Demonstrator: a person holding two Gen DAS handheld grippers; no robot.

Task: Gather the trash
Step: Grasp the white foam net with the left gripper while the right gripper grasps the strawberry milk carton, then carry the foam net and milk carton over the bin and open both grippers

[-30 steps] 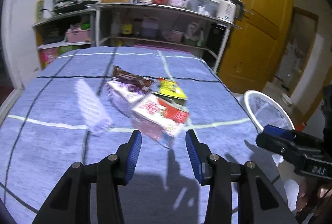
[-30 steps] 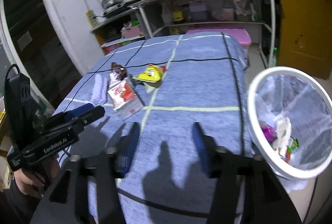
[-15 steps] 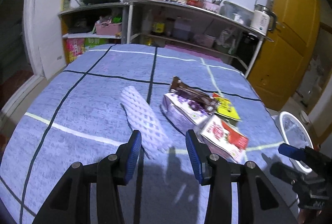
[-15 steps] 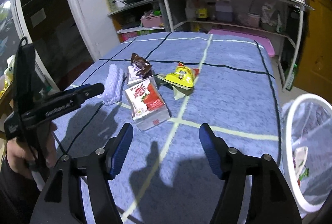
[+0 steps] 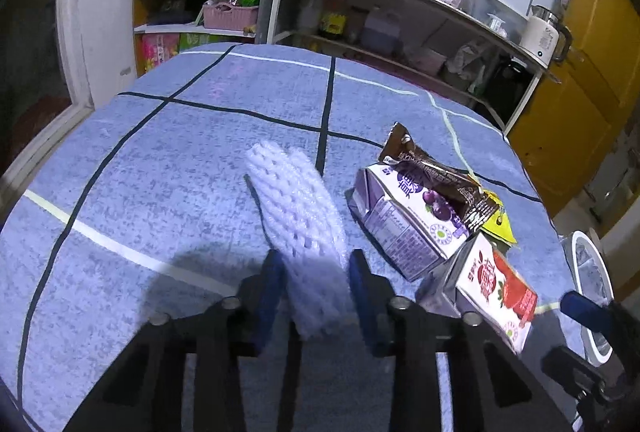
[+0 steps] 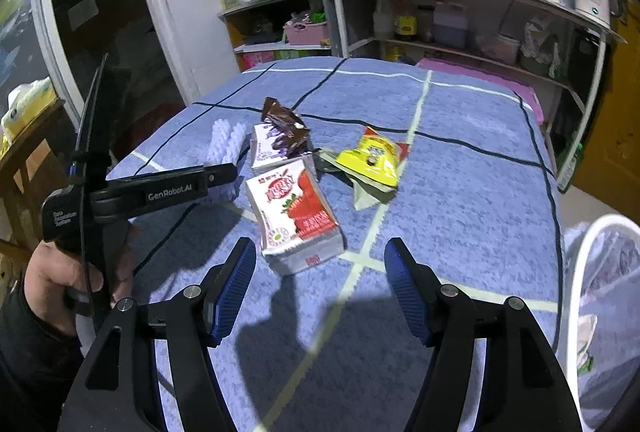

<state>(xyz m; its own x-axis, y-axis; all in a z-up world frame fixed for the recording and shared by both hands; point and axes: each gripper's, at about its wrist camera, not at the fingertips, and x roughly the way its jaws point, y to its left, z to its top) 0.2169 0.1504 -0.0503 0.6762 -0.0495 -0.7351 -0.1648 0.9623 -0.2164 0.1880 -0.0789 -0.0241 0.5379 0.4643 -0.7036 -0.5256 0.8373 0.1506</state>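
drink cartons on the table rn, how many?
2. The purple carton lies mid-table under the brown wrapper, beside the foam net. The red carton lies nearer, just ahead of the right hand-held gripper. No others visible.

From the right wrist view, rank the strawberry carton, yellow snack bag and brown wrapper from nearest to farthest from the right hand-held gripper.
1. Strawberry carton: just ahead of the right hand-held gripper, slightly left.
2. Yellow snack bag: farther on, slightly right.
3. Brown wrapper: farthest, left, lying on the purple carton.
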